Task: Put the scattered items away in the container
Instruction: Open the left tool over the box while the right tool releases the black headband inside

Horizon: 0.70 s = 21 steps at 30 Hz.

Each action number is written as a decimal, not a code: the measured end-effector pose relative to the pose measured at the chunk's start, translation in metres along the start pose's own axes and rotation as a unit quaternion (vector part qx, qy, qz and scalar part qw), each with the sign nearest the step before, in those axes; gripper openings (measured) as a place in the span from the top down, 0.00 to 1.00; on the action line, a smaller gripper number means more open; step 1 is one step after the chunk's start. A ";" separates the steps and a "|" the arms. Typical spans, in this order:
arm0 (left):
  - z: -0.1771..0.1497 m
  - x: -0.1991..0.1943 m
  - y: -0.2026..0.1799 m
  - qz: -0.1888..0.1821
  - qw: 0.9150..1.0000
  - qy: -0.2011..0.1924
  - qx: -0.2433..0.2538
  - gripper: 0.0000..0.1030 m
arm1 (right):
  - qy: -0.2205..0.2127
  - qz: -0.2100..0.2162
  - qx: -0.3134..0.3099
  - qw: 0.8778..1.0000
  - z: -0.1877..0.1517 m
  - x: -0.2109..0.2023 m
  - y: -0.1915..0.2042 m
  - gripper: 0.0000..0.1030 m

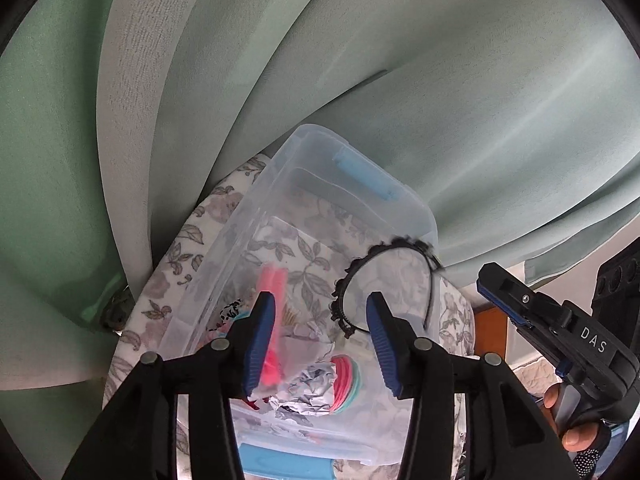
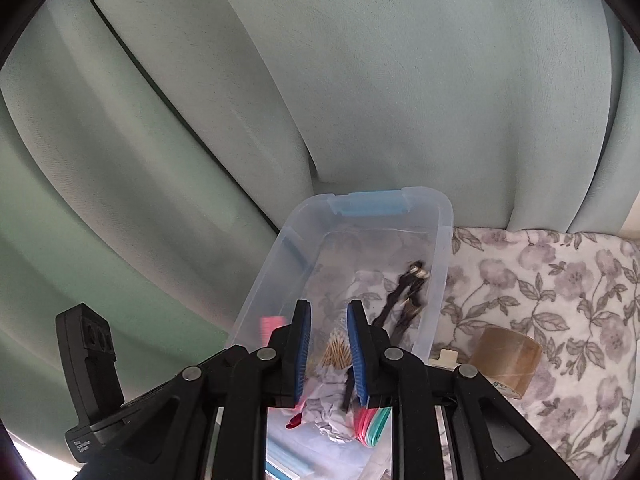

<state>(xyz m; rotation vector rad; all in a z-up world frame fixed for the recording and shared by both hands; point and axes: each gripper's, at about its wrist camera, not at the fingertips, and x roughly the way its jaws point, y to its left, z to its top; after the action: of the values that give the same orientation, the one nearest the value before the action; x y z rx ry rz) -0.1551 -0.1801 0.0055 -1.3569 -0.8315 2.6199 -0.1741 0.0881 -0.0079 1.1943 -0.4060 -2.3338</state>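
Pale green curtains (image 2: 360, 80) hang behind a surface covered in grey floral cloth (image 2: 560, 300), on which a clear plastic container (image 1: 416, 216) with blue latches stands.

Left hand-held gripper (image 1: 322, 344) hovers over the container with its blue pads set roughly half apart and nothing pressed between them. Just beyond its right pad a black beaded headband (image 1: 360, 272) appears, blurred, over the container's right rim; whether it rests on the rim or is in mid-air cannot be told. Below the pads, inside the container, lie a pink comb (image 1: 272, 320), crumpled paper (image 1: 312, 384) and a stack of pink and teal rings (image 1: 346, 380).

Right hand-held gripper (image 2: 328, 352) points down into the container with its pads nearly together. A dark strip runs along the inner face of its right pad, but whether it is pinched there cannot be made out. Ahead of this gripper the black headband lies inside the container, smeared by blur, and a bundle of toothpicks (image 2: 334, 354) shows in the gap. To its right, outside the container, sits a roll of brown tape (image 2: 506, 356).
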 end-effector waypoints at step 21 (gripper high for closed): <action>-0.019 -0.009 -0.018 -0.002 1.000 0.002 0.009 0.37 | -0.006 -0.008 0.011 1.000 -0.024 -0.029 -0.015 0.42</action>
<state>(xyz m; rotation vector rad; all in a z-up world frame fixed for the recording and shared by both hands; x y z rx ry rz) -0.1380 -0.1590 0.0122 -1.3540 -0.8080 2.6138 -0.1444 0.1158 -0.0093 1.1979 -0.4290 -2.3576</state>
